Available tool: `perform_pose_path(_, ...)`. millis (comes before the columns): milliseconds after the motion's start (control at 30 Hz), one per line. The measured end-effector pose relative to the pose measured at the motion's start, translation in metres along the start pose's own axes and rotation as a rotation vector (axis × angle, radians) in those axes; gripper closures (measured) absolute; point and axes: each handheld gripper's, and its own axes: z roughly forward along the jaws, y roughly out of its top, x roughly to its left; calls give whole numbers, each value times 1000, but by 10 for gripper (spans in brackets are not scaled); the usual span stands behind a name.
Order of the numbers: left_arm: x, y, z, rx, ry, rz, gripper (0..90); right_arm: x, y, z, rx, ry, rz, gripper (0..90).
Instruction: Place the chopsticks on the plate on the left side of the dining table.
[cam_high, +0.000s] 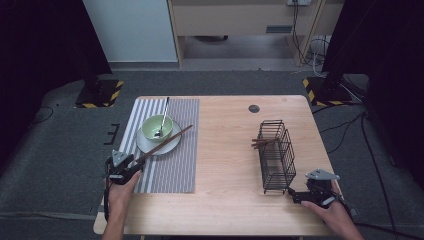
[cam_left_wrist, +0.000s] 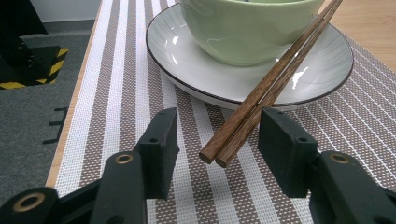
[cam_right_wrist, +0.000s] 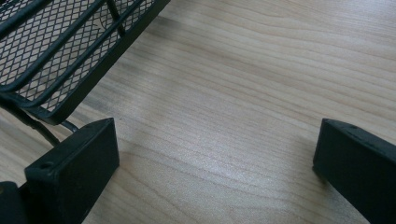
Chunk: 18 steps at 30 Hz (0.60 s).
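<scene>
Pair of dark brown wooden chopsticks (cam_left_wrist: 261, 100), square-cut ends, slanting across white plate's (cam_left_wrist: 327, 70) rim; left gripper (cam_left_wrist: 217, 144) fingers parted, not touching. Right gripper (cam_right_wrist: 215, 163) fingers spread wide.

Left tongs (cam_left_wrist: 217, 140) low, level, jaws parted, pads touching nothing. Right tongs (cam_right_wrist: 217, 163) wide apart, angled down. Both forearms enter from below.

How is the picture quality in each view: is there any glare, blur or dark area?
High view: table evenly lit, both sides of the room black, small things soft. Left gripper view: sharp chopsticks, white glare on the plate and bowl, near fingers slightly soft. Right gripper view: pale sheen on the wood, basket mesh sharp.
</scene>
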Motion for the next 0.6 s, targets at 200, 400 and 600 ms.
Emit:
perform_pose_path(200,2,-1,1,7,9,2,483,0,0,0,0,0,0,4)
perform_pose_path(400,1,-1,2,9,12,11,485,0,0,0,0,0,-1,4)
perform_pose_path(600,-5,-1,0,23,3,40,464,0,0,0,0,0,0,4)
